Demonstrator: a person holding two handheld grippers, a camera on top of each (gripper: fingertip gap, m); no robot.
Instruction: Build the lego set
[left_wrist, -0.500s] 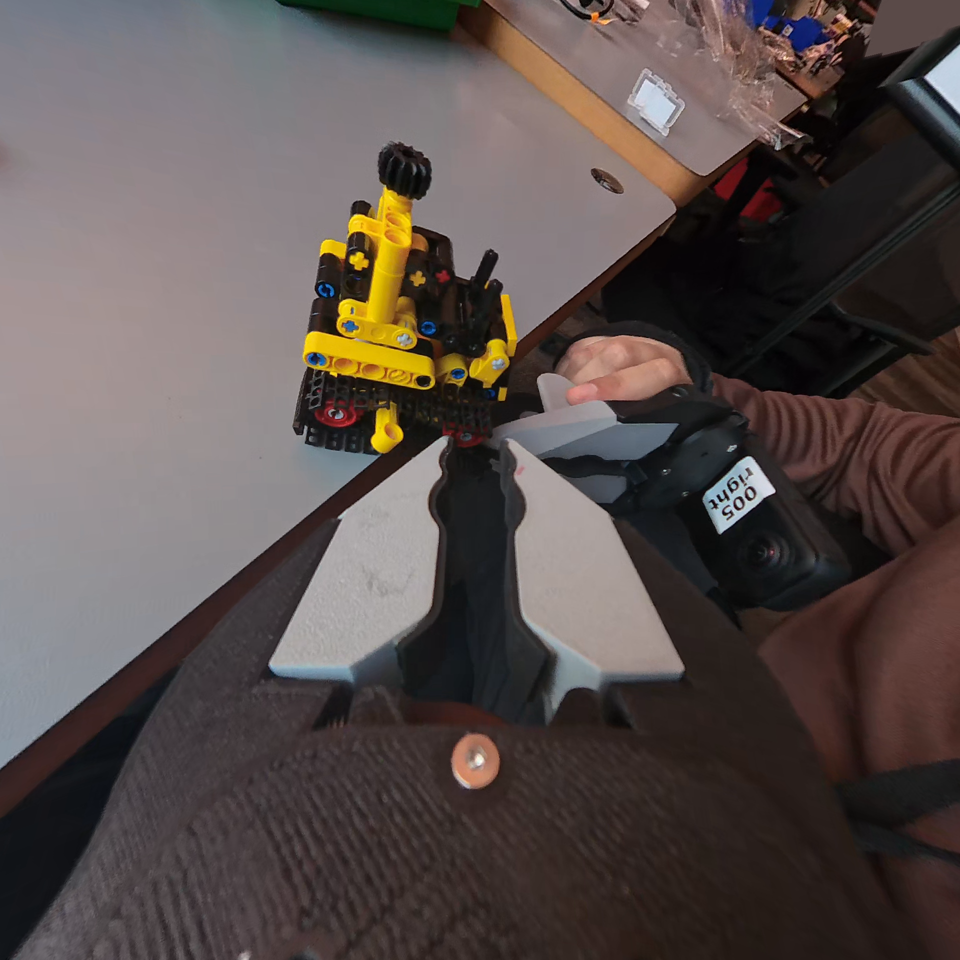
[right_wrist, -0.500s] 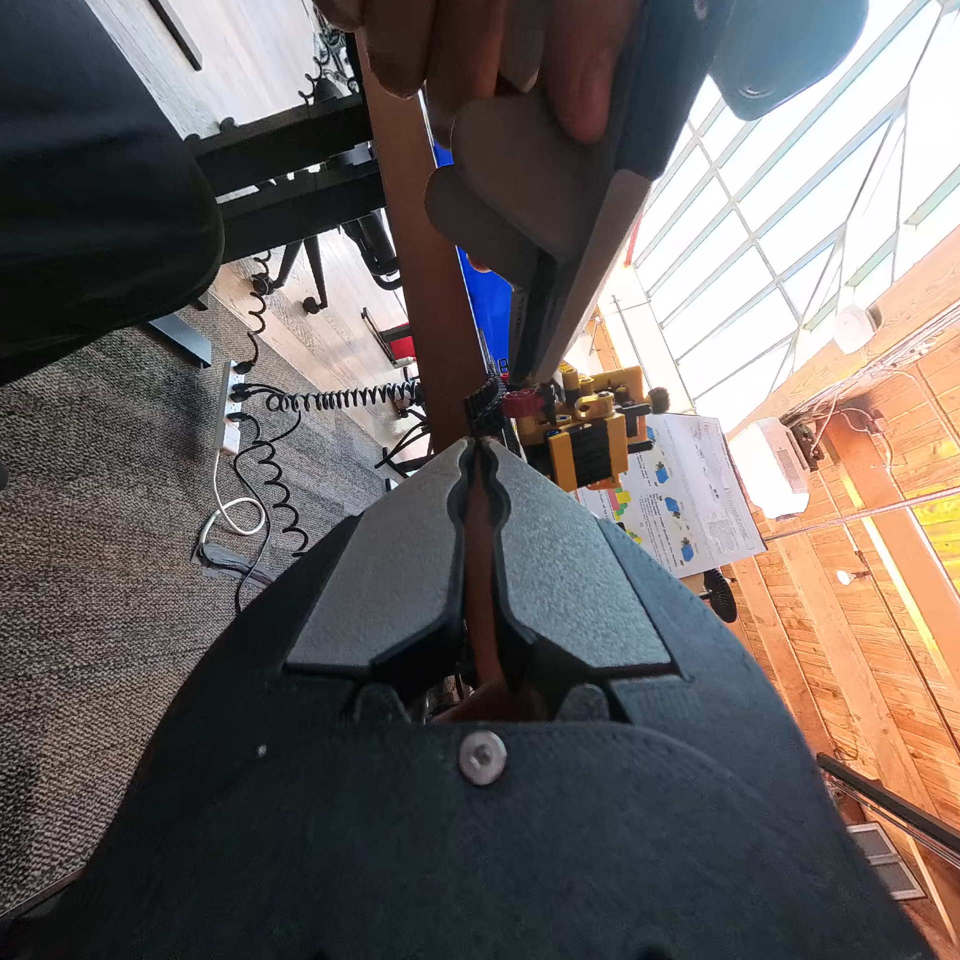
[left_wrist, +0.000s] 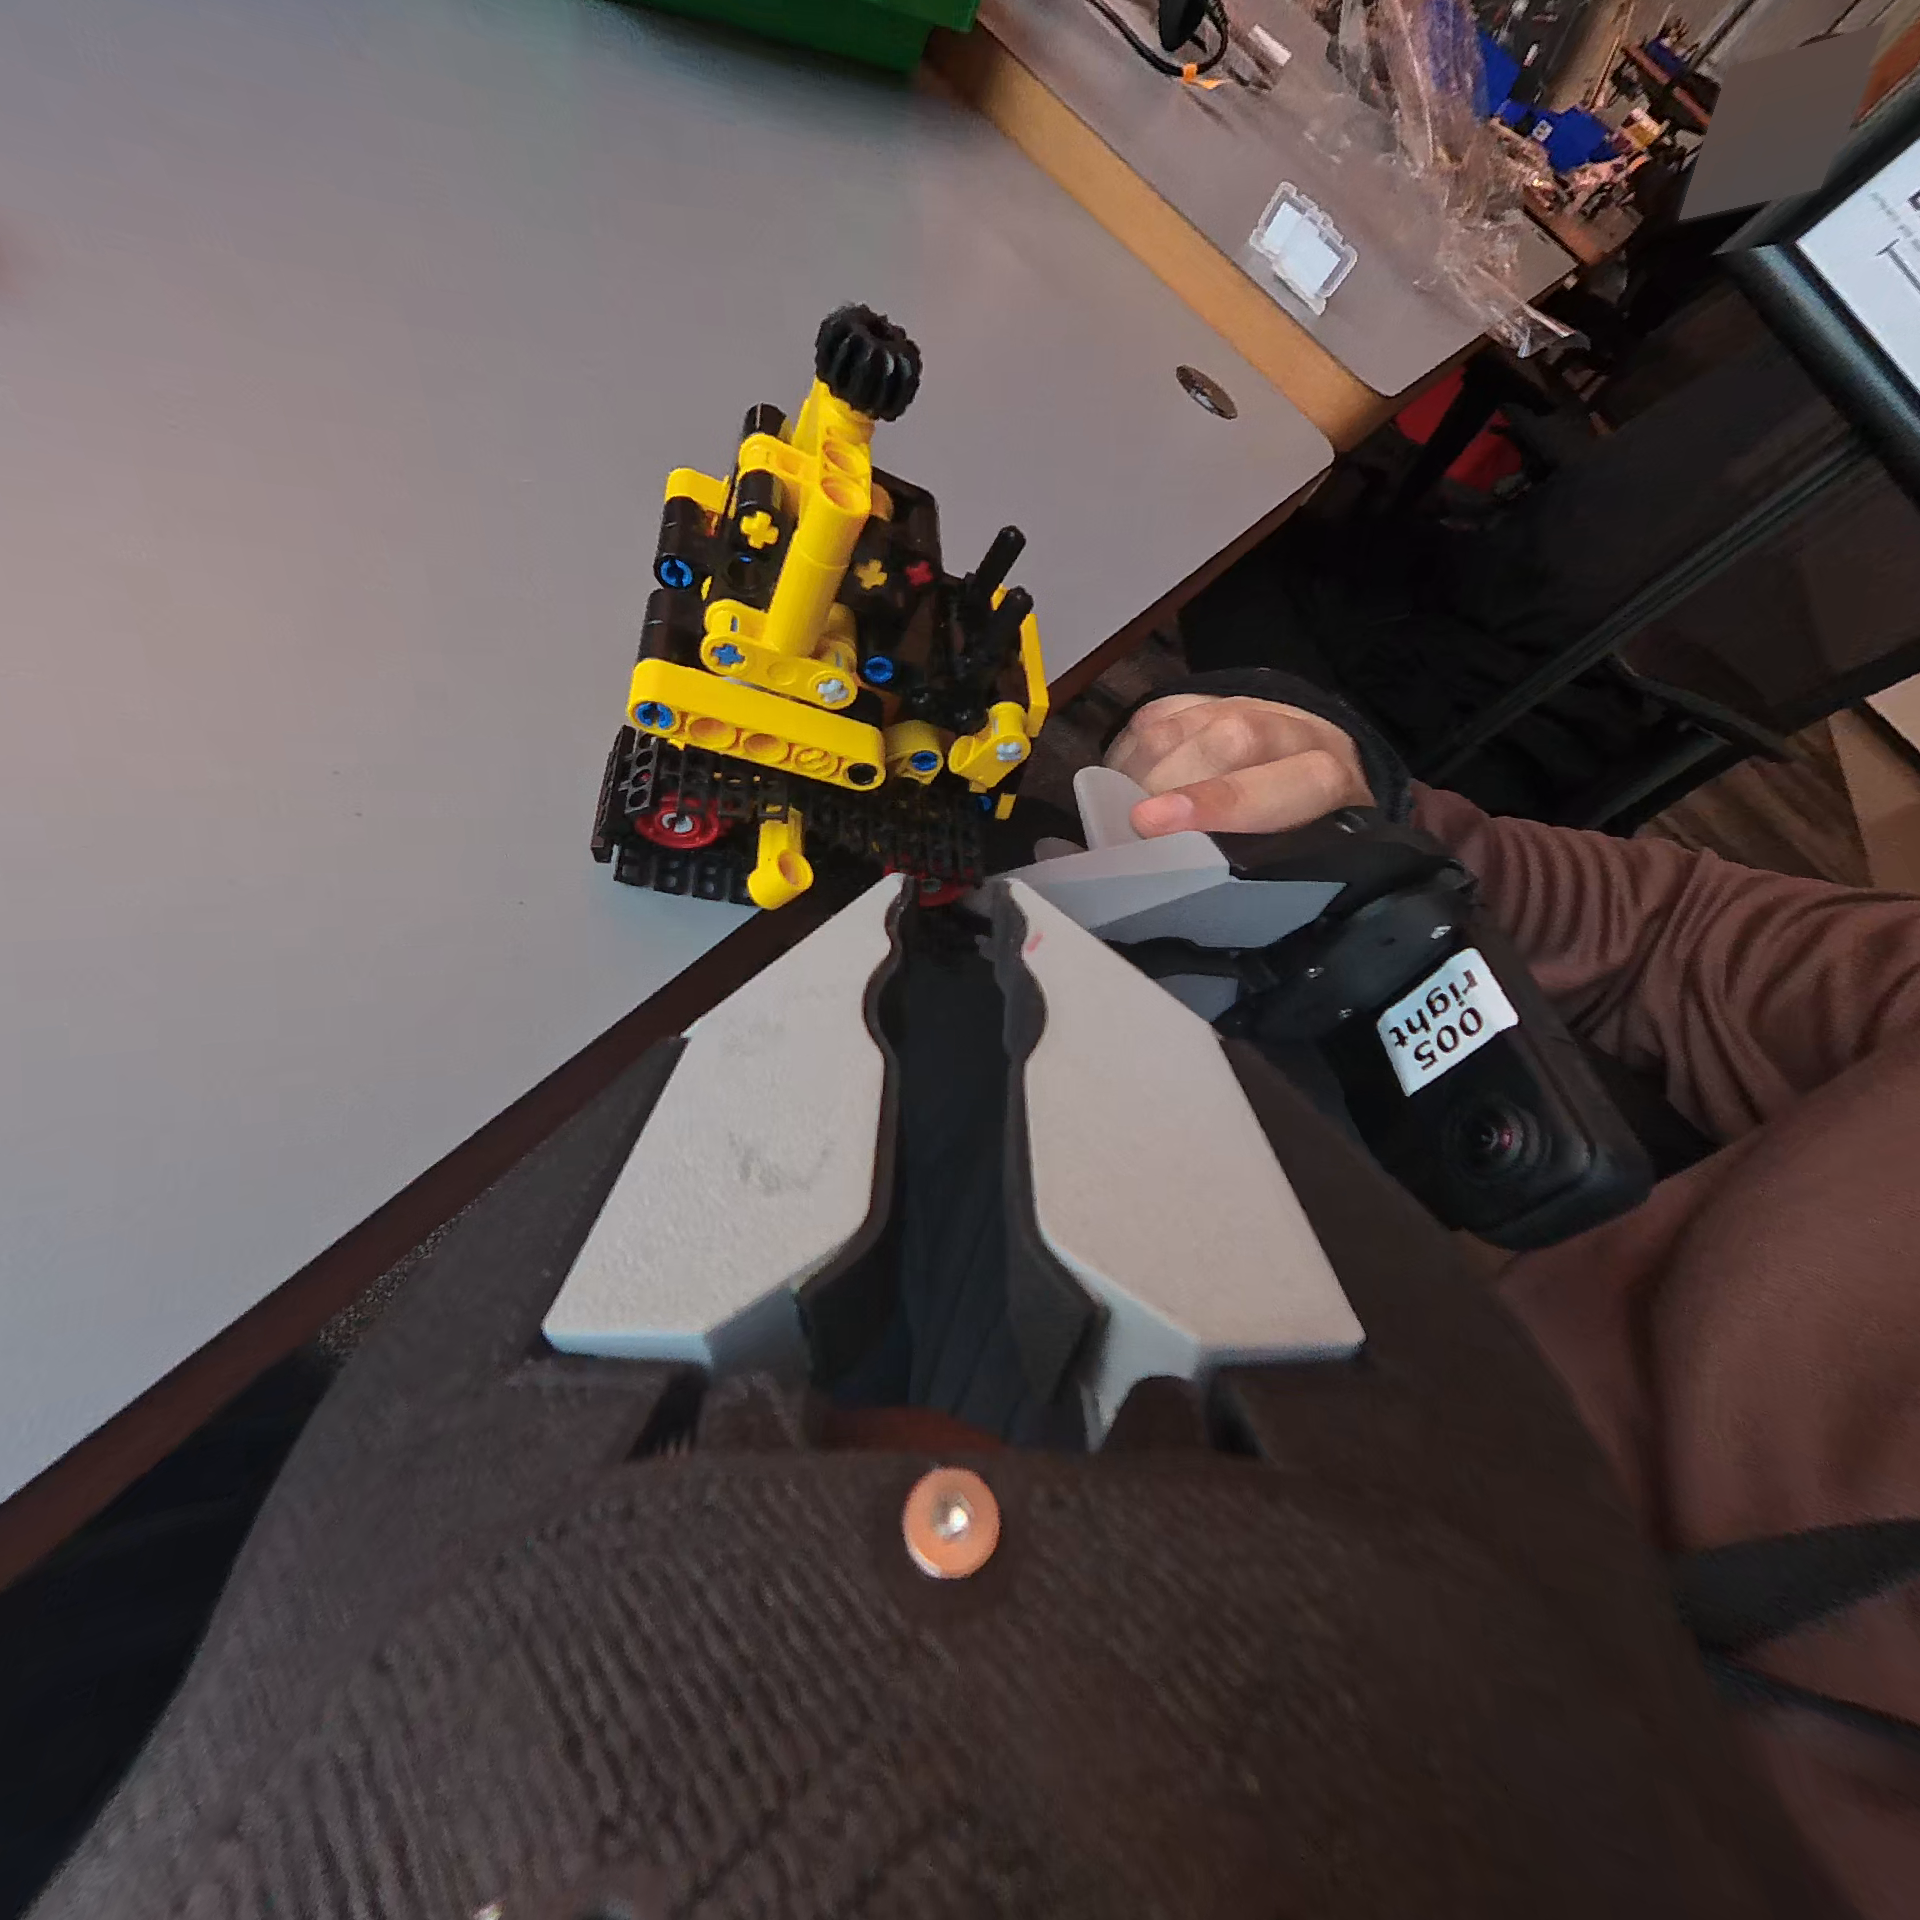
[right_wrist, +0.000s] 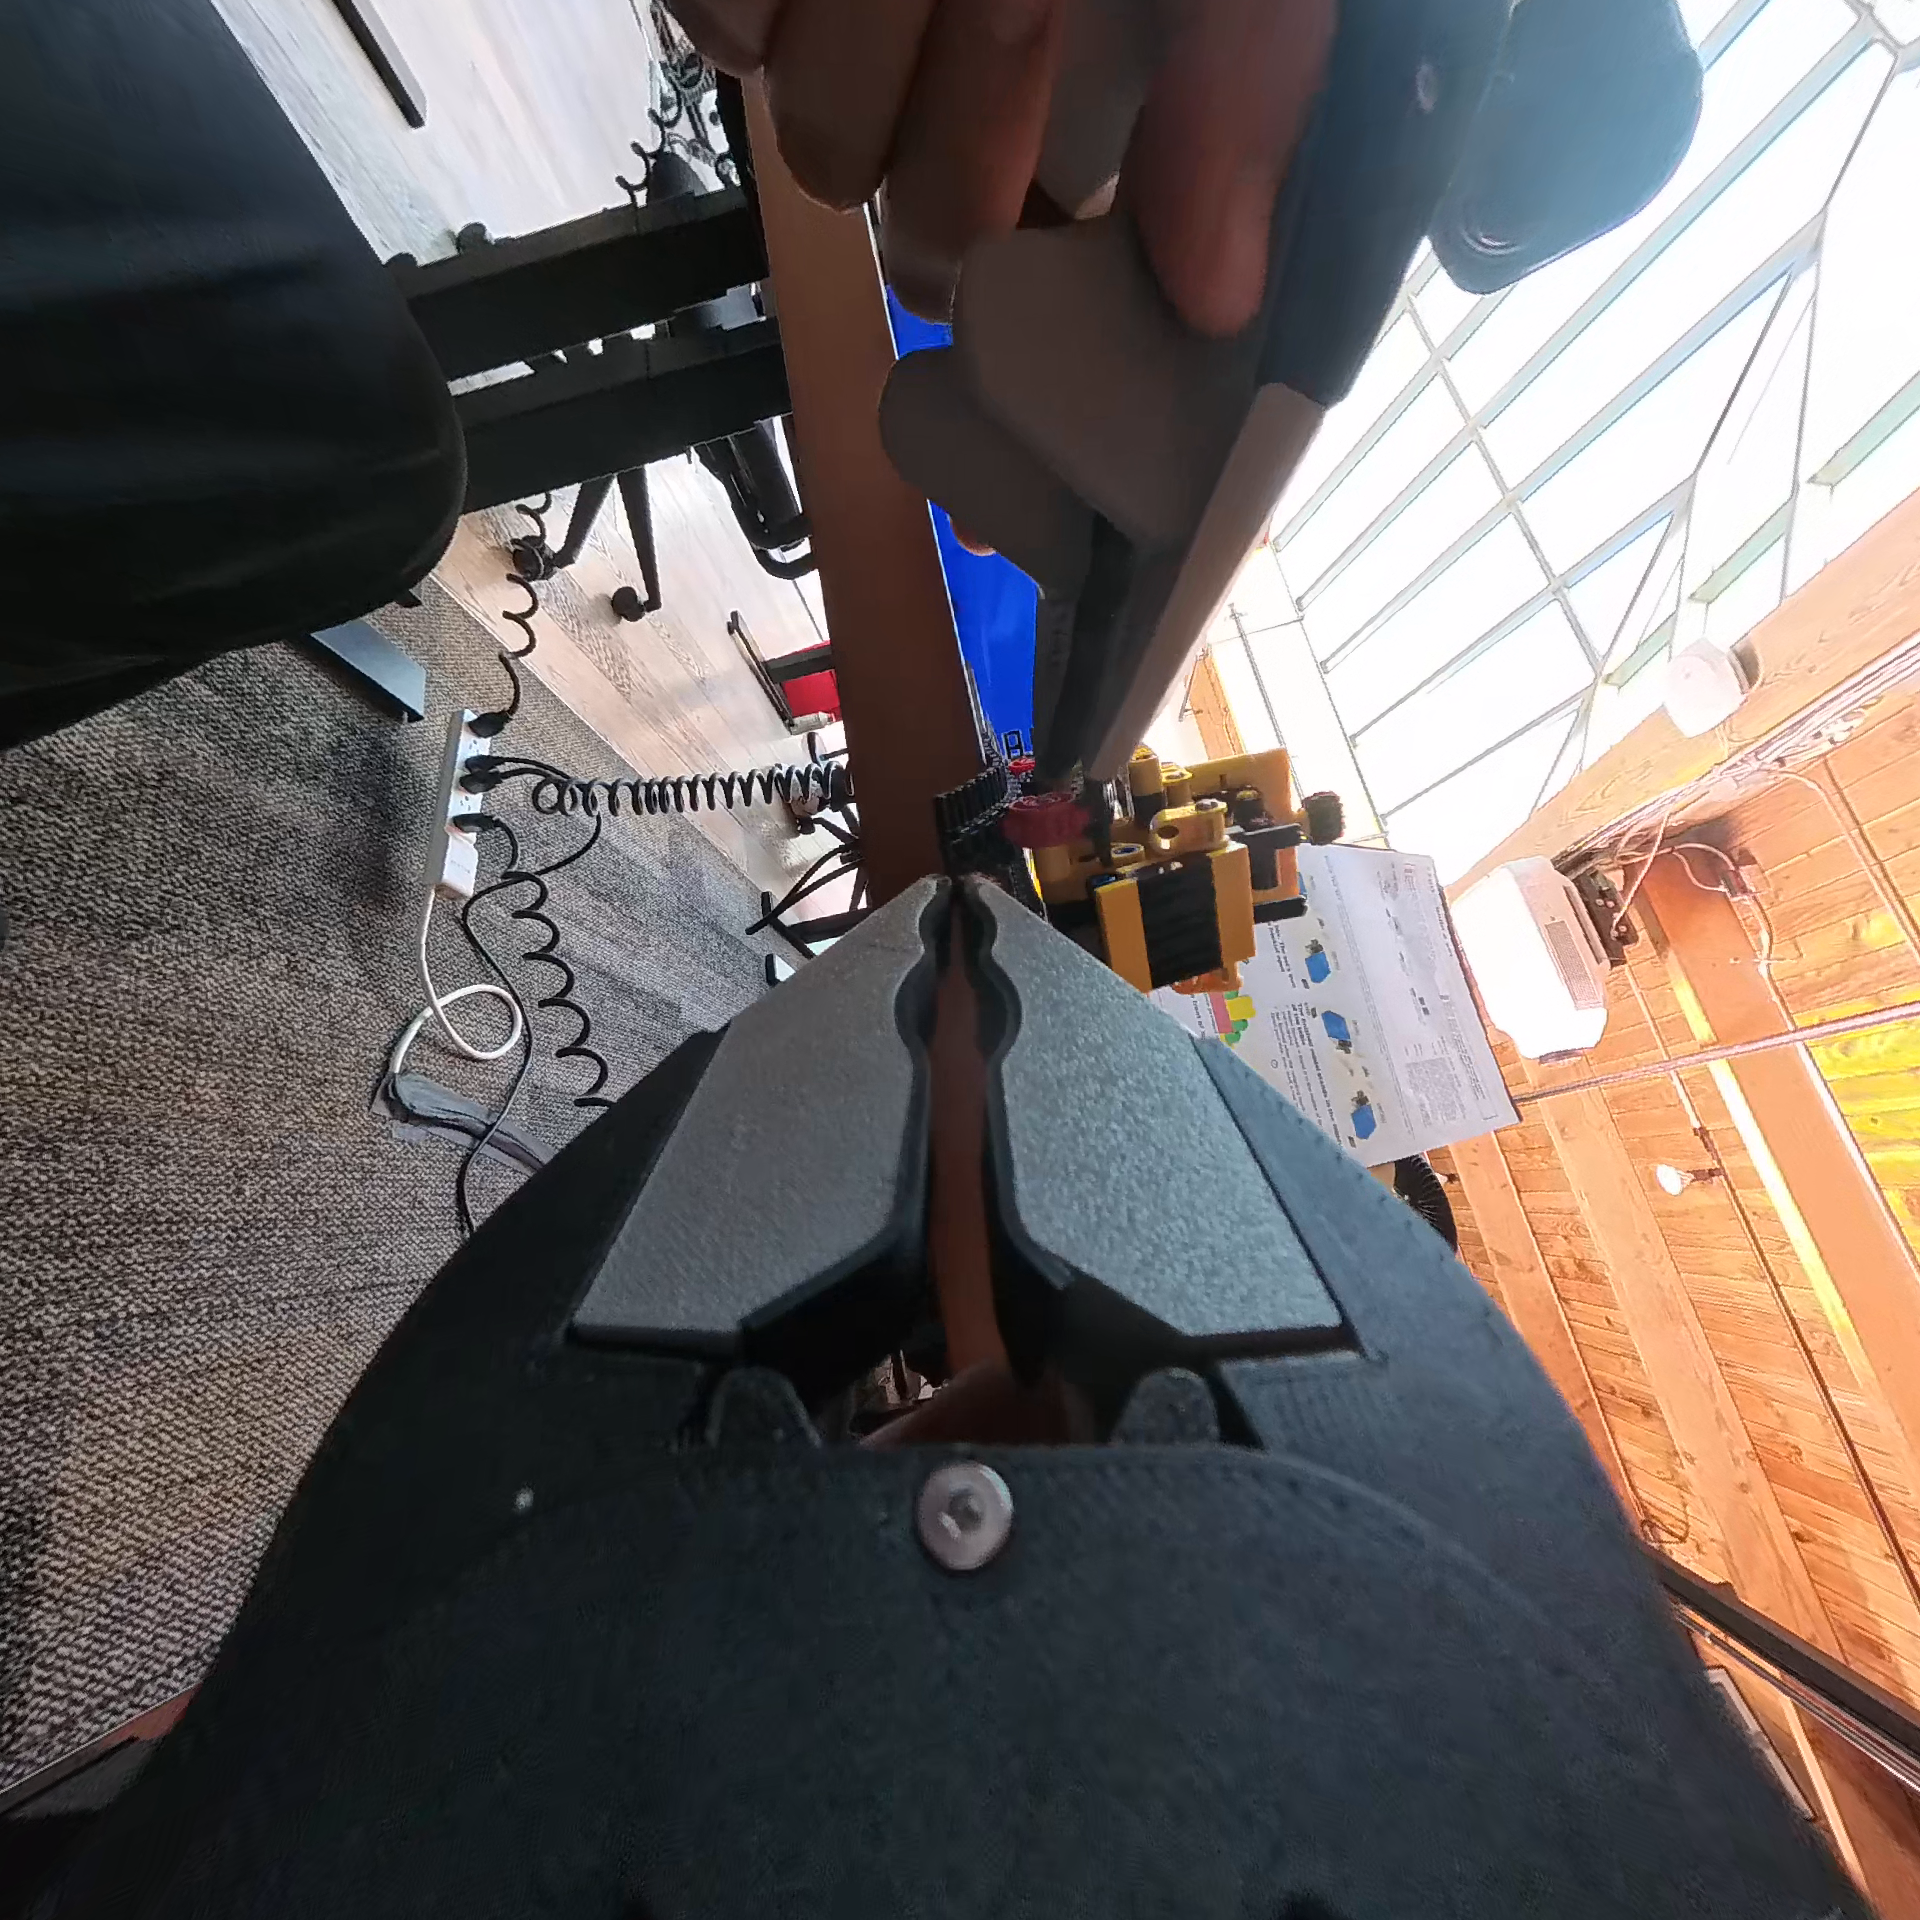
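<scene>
1. I see the yellow and black lego vehicle (left_wrist: 821, 665) standing at the near edge of the grey table (left_wrist: 312, 520), its black tracks on the tabletop and a black gear (left_wrist: 868, 351) at the top of its yellow mast.
2. My left gripper (left_wrist: 940, 902) has its jaws drawn narrow, the tips at the model's red wheel (left_wrist: 935, 883) and the black track by the table edge. I cannot tell whether they truly pinch the part.
3. My right gripper (right_wrist: 958, 883) has its jaws almost together, the tips against the black track (right_wrist: 971, 821) at the brown table edge (right_wrist: 862, 520); a firm grip there I cannot confirm.
4. From the left wrist view, the right gripper comes in from the side, held by a hand (left_wrist: 1236, 748) in a brown sleeve (left_wrist: 1662, 935).
5. Beyond the model in the right wrist view lies an instruction sheet (right_wrist: 1382, 1008).
6. A coiled black cable (right_wrist: 675, 795) hangs under the table above grey carpet (right_wrist: 208, 987).
</scene>
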